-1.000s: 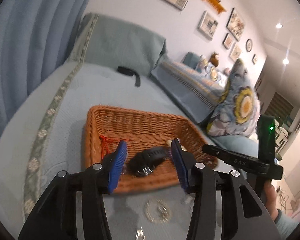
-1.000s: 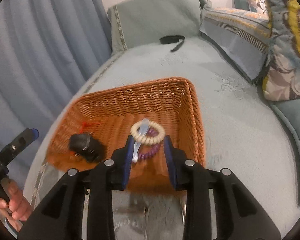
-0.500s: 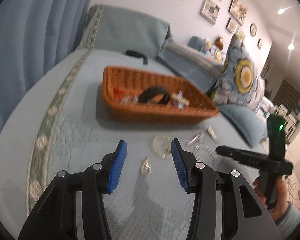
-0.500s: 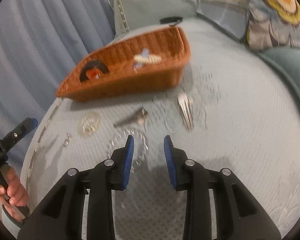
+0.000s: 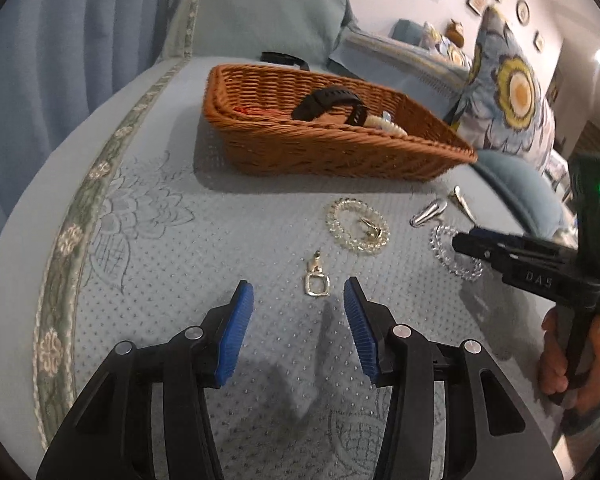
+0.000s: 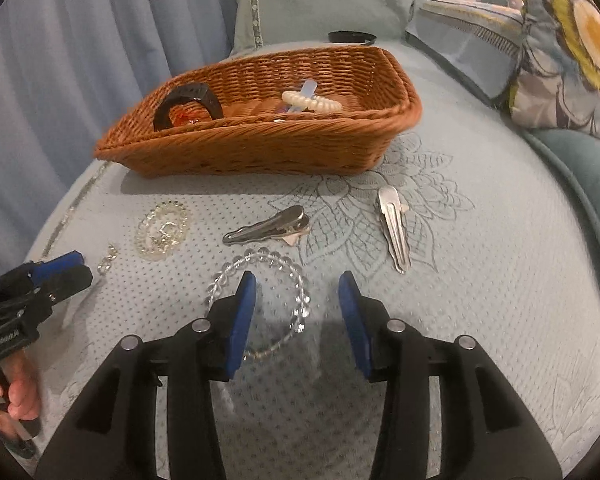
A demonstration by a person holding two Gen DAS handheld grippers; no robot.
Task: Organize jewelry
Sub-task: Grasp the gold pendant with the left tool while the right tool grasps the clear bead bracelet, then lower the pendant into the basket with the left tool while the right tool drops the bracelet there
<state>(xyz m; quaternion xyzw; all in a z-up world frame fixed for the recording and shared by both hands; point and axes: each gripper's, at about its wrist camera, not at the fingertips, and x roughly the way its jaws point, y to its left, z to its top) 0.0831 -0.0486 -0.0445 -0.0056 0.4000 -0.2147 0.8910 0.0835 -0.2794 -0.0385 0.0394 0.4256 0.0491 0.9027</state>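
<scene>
On the pale blue quilted bedspread (image 5: 228, 236): my left claw (image 5: 298, 320), released (nothing between its blue pads), sits just short of a small gold square-drop earring (image 5: 317, 280). My right claw (image 6: 296, 312), also released, hangs over a clear beaded bracelet (image 6: 268, 280). Nearby: yellowish beaded bracelet (image 5: 358, 226), silver teardrop hair clip (image 6: 268, 228), long silver snap clip (image 6: 394, 226). Beyond them, an oval brown wicker basket (image 6: 260, 148) holds a black watch (image 5: 328, 102) and a cream beaded bracelet (image 6: 312, 100).
</scene>
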